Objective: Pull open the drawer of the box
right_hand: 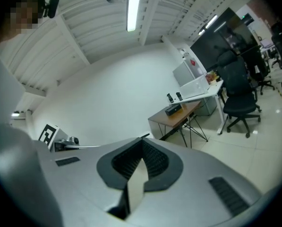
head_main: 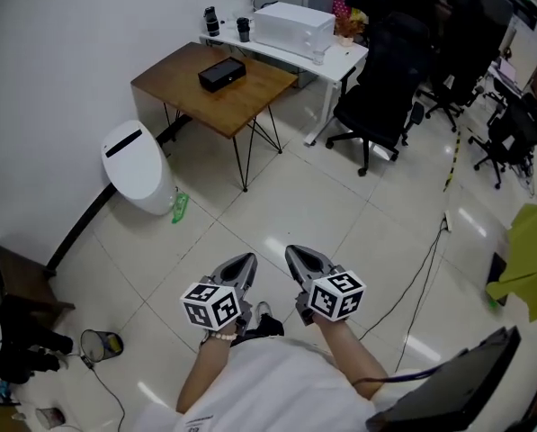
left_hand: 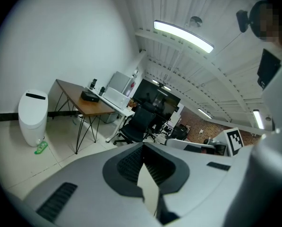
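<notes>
The box is small, black and oblong, and it lies on a wooden table with thin black legs at the far side of the room. It also shows as a small box in the left gripper view and as a small box in the right gripper view. I cannot make out its drawer at this distance. My left gripper and right gripper are held close to the body, side by side, far from the table. Both are shut with nothing between the tips, as seen at the left gripper and the right gripper.
A white bin stands left of the table, with a green item on the floor beside it. Behind the table is a white desk carrying a white appliance. A black office chair stands to the right. A cable crosses the tiles.
</notes>
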Demonstrator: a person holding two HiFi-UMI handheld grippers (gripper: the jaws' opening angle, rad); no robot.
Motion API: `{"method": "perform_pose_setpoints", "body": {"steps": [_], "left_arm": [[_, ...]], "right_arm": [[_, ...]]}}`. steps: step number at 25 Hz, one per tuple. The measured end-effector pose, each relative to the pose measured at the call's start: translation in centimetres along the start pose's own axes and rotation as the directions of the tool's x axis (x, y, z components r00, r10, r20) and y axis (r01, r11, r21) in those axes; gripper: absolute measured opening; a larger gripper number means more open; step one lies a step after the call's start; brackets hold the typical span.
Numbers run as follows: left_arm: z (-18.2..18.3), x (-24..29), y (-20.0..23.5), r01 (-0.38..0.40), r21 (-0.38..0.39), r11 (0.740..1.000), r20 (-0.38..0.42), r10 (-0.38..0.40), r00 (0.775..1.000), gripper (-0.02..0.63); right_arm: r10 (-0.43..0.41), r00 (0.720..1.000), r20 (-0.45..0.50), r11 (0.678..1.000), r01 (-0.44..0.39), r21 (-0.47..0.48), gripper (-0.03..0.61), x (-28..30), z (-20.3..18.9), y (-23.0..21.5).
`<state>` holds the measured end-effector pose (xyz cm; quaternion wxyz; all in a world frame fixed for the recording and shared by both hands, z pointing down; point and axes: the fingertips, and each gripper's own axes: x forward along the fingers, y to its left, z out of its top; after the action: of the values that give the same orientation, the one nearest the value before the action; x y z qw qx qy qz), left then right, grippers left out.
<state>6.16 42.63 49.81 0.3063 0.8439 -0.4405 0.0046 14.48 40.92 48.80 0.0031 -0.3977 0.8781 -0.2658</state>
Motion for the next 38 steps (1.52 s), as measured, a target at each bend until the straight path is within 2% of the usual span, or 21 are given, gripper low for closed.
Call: {"method": "perform_pose_setpoints", "body": {"steps": [7, 13, 24, 38], "left_arm": [[4.2, 0.4, 5.2, -0.027, 0.008, 1.0, 0.023, 0.027, 0.999, 0.003], [5.5, 1.5, 7.1, -0.031, -0.012, 0.999, 0.031, 0.031, 0.999, 0.003], [8.1, 7.1, 10.5, -0.05, -0.011, 0.999, 0.02, 0.05, 0.999, 0.003], [17.8, 17.9, 17.6, -0.15, -0.009, 0.989, 0.078, 0.15, 0.986, 0.003]], "right_arm": [[0.01, 1.0, 0.016, 1.0, -0.01, -0.008, -0.012, 6.2, 2.8, 0.7], [-0.009, 1.0, -0.02, 1.0, 0.008, -0.021, -0.012, 8.0, 2.7, 0.2], [-0.023, 0.999, -0.043, 1.0, 0.023, 0.001, -0.012, 13.1, 4.5, -5.1], [0.078, 0.995, -0.066, 0.996, -0.081, -0.044, -0.012, 26.0, 13.3, -13.0]]}}
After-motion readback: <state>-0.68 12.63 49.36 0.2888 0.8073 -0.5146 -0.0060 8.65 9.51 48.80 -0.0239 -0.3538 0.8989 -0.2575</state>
